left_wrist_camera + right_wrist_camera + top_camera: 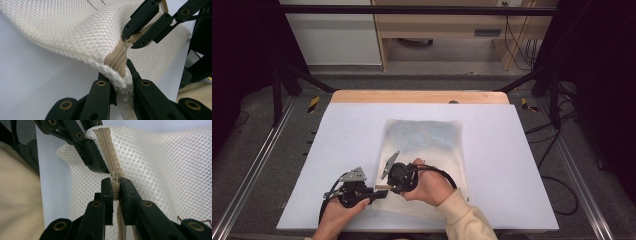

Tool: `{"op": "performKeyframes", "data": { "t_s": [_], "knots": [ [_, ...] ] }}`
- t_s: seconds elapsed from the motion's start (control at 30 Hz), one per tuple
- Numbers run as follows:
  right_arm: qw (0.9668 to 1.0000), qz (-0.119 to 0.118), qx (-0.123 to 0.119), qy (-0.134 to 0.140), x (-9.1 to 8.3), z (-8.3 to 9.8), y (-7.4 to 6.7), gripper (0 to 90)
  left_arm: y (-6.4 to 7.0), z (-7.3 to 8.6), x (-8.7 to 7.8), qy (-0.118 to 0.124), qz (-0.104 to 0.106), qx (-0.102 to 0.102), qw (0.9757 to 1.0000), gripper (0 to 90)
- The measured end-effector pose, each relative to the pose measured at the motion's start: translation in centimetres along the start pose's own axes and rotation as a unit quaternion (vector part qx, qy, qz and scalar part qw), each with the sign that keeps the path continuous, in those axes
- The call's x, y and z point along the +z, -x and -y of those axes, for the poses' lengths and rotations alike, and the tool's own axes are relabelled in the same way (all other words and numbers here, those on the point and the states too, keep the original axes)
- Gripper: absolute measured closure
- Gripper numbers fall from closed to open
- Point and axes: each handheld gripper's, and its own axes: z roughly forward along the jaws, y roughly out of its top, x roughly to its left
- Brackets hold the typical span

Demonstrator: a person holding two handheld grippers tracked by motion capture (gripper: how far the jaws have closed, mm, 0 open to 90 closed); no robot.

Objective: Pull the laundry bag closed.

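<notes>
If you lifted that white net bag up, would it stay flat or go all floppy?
Probably floppy: the mesh bag already bends and folds where the left tool pinches its corner. It looks light, being thin and full of holes. It likely wouldn't slip much, since the right tool grips its zipper pull firmly.

Right tool clamped on the zipper pull of the mesh bag; left tool grips the bag edge just beyond the pull.
</notes>
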Motion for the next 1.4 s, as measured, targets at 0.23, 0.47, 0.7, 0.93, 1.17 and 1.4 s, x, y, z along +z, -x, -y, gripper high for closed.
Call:
{"op": "performKeyframes", "data": {
  "t_s": [0.23,0.47,0.7,0.93,1.17,1.4],
  "knots": [
    [1.0000,-0.002,0.002,-0.002,-0.1,0.2,0.2,82.0,0.1,-0.1,0.0,0.001,0.002,0.002,1.0000,85.0],
    [1.0000,-0.001,0.003,-0.002,-0.4,0.5,0.2,82.0,0.1,-0.1,-0.1,0.004,0.004,0.004,1.0000,85.1],
    [1.0000,-0.001,0.006,-0.002,-0.5,0.5,0.3,82.0,0.2,-0.2,-0.1,0.005,0.005,0.005,1.0000,85.1],
    [0.9999,0.002,0.009,-0.004,-0.7,0.8,0.4,82.0,0.2,-0.2,-0.1,0.007,0.006,0.004,0.9999,85.0],
    [0.9999,0.004,0.011,-0.008,-0.8,1.0,0.6,82.0,0.2,-0.2,-0.1,0.007,0.006,0.004,0.9999,85.1],
    [0.9998,0.001,0.016,-0.008,-0.9,1.1,0.6,82.0,0.2,-0.2,-0.1,0.007,0.006,0.004,0.9999,85.1]
  ]
}}
